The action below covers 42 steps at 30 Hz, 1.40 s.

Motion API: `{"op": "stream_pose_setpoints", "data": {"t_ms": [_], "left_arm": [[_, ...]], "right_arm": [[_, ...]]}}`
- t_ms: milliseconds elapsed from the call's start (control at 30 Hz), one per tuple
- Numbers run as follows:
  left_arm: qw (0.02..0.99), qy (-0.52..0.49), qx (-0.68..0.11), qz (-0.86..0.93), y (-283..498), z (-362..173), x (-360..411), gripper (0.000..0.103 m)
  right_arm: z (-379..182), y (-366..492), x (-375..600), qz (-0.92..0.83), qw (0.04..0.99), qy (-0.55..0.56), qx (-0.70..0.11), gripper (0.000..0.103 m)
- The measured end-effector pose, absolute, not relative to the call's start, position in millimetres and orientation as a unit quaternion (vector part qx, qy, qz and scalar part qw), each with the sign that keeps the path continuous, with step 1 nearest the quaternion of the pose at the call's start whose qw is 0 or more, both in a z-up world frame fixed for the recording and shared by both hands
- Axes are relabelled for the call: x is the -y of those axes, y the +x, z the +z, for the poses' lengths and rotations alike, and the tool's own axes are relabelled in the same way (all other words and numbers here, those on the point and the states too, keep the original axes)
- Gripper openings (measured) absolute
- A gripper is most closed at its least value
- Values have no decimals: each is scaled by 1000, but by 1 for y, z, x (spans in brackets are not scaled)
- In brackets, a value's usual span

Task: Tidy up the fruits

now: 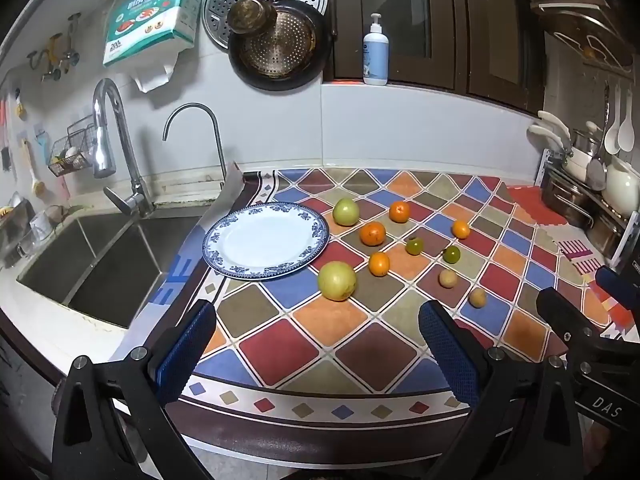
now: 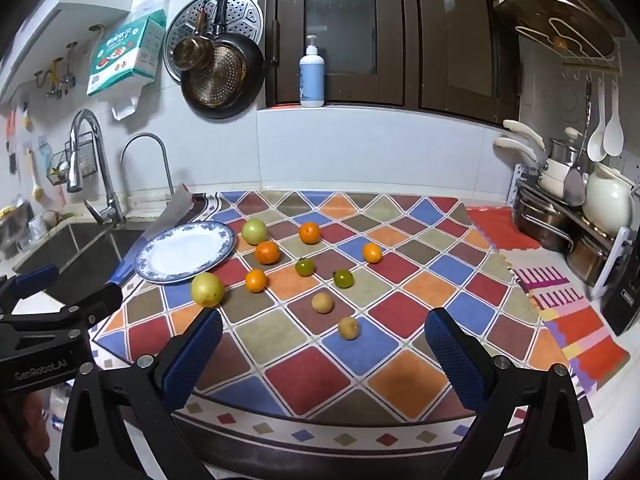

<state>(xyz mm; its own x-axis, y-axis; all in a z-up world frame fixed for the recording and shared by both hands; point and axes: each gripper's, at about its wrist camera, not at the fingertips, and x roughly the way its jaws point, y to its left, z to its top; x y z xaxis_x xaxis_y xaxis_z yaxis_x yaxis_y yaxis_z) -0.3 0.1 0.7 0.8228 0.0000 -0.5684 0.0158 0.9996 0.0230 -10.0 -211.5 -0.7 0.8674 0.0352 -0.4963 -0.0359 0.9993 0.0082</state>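
Left wrist: fruits point(image 1: 337, 281) beyond left gripper's point(image 1: 316, 344) wide, empty jaws.

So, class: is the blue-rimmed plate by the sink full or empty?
Empty. The plate shows only bare white in both views, and every fruit lies on the patterned cloth beside it.

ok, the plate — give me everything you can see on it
The plate is round and shallow, glazed ceramic by the look, with a plain white centre and a blue floral band around the rim. It lies flat and upright on the patterned mat at its left edge, next to the sink. Nothing is on it. The nearest green fruit sits just off its rim; contact can't be told.
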Motion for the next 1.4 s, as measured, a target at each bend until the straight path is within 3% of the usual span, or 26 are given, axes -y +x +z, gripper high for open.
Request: {"op": "stream_pose_setpoints", "data": {"t_ms": [1400], "left_arm": [[960, 11, -280, 1, -1, 15, -1, 103]], "right_arm": [[0, -6, 210, 18, 968, -3, -252, 102]]}}
